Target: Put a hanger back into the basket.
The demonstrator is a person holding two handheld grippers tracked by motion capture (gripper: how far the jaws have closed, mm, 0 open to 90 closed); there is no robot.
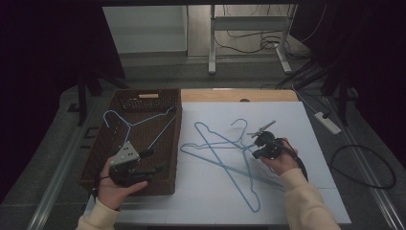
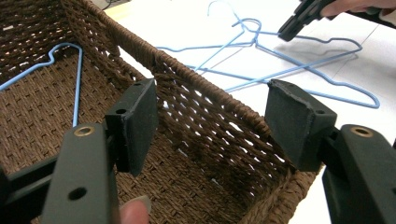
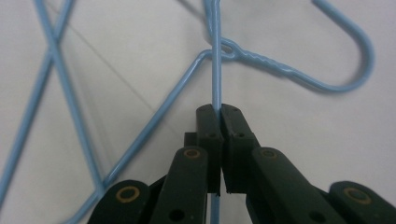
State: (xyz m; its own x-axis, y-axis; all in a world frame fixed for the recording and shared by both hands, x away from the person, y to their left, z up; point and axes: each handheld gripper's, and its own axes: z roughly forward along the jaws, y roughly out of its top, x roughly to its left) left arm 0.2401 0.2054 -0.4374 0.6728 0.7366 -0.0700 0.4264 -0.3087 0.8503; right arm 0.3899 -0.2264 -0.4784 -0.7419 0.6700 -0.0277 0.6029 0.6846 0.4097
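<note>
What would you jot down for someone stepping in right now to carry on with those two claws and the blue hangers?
Right claw: shut on the wire of a blue hanger, just below its twisted neck, on the white table.
Left claw: open and empty, held over the near right corner of the brown wicker basket.
Done: one hanger in the basket.
Left: the gripped hanger and a second hanger that lies crossed with it on the table. They may snag when lifted, so raise the gripped one slowly, then probably move both into the basket.
</note>
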